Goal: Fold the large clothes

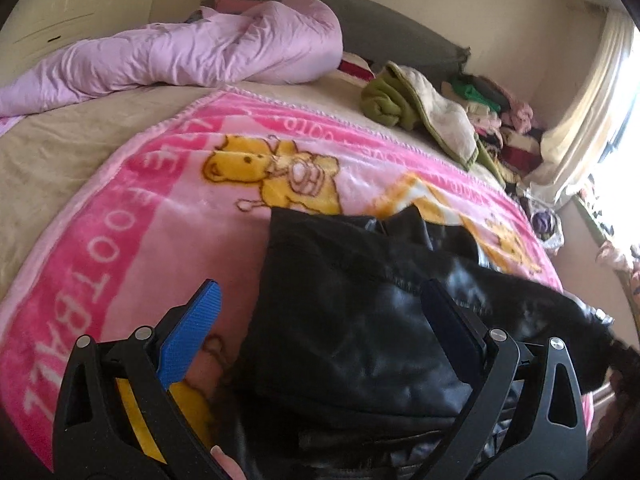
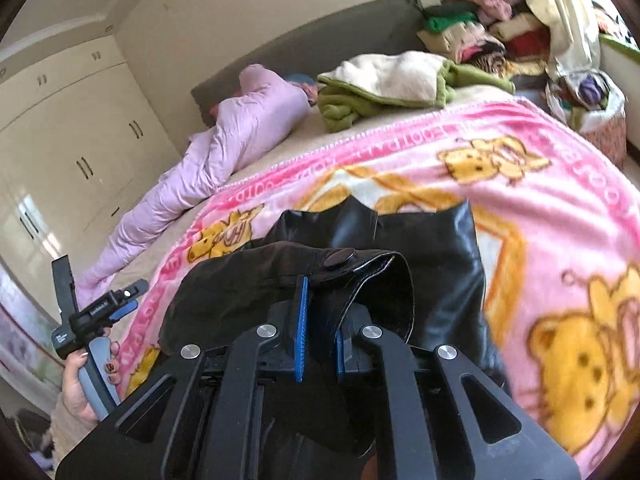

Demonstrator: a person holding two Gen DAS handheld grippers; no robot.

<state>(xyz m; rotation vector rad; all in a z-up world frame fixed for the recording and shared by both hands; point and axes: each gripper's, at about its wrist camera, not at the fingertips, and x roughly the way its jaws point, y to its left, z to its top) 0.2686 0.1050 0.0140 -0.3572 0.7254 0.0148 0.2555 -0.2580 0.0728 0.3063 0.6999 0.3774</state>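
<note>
Bed (image 1: 60,148): pink bear blanket (image 1: 132,216), lilac duvet (image 1: 192,52), green-cream throw (image 1: 404,100), black leather jacket (image 1: 360,320).

Daylight floods in from a blown-out window (image 1: 624,128) — the room reads soft and bright. Fisheye bending and dark corners frame both views — slight motion blur.

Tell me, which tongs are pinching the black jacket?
The right tongs, shut on the black jacket. The left tongs gape wide open over it.

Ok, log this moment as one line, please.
left claw: open over black jacket | right claw: shut on jacket flap | jacket on pink blanket | fold not finished
</note>
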